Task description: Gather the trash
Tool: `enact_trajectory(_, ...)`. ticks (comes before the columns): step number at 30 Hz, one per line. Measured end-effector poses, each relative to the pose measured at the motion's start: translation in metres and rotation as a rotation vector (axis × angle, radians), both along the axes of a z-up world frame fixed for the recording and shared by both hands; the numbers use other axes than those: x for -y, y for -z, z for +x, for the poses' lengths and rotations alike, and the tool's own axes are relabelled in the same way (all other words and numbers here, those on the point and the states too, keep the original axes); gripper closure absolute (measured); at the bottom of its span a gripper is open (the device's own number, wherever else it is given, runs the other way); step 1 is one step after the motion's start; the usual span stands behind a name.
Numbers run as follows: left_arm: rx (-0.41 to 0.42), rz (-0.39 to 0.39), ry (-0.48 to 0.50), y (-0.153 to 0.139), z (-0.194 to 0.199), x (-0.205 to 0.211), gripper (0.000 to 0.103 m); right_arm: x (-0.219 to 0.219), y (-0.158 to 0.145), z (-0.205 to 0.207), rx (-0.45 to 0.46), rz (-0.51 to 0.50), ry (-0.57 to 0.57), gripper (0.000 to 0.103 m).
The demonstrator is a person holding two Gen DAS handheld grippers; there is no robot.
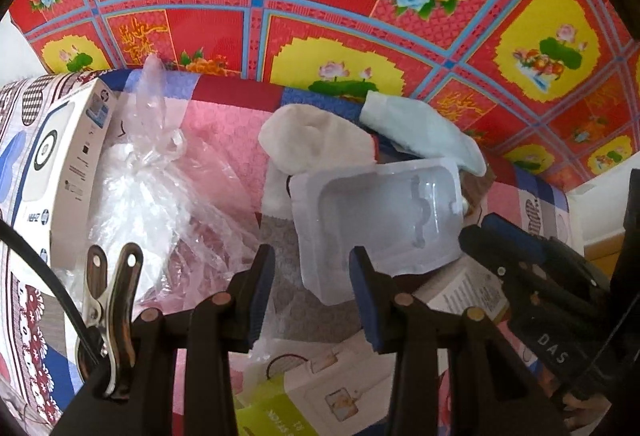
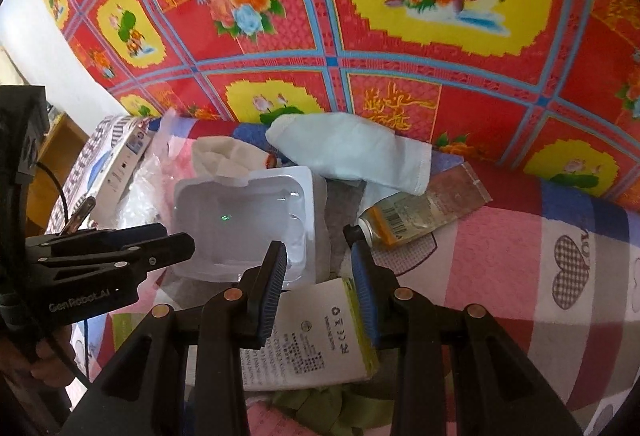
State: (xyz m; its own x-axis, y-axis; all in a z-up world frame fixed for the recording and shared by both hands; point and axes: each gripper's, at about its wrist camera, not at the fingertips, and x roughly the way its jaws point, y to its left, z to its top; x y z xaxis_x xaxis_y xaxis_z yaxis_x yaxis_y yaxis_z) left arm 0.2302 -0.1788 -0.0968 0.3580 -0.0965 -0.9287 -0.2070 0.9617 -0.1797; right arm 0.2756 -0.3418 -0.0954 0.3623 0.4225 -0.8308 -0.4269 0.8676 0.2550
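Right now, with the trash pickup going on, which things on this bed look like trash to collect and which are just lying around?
Likely trash:
- white plastic tray
- clear plastic bag
- squeezed tube
- printed white carton

Probably just lying about:
- pale blue sock
- cream sock
- white product box
- patchwork quilt
- red floral mat

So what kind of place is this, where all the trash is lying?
Probably a bedroom at home: the trash lies on a patchwork quilt with heart motifs, like a bed cover, beside a floral mat. Socks among the packaging, such as the plastic tray, suggest living quarters.
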Motion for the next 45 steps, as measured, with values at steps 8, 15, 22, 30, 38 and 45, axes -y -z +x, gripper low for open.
enact_trajectory(8,-0.021,-0.003,-0.015,0.014,0.009,0.003,0.063,-0.007,0.011,0.008,-0.018,-0.018,-0.027,0.068)
enact_trajectory(15,-0.032,0.003,-0.017,0.022,0.015,0.005,0.063,-0.011,0.019,0.012,-0.039,-0.011,-0.031,0.068)
enact_trajectory(22,-0.028,-0.001,-0.011,0.028,0.020,0.005,0.063,-0.013,0.024,0.014,-0.057,0.013,-0.042,0.068)
enact_trajectory(30,-0.004,-0.025,0.021,0.017,0.014,0.011,0.072,-0.018,0.012,0.007,-0.007,0.027,-0.072,0.083)
enact_trajectory(38,0.043,-0.015,0.038,0.001,0.005,0.006,0.077,-0.013,-0.004,-0.001,0.039,0.038,-0.055,0.084)
enact_trajectory(45,0.097,-0.013,0.049,-0.021,-0.006,0.010,0.077,-0.007,-0.022,-0.013,0.087,0.052,-0.027,0.084)
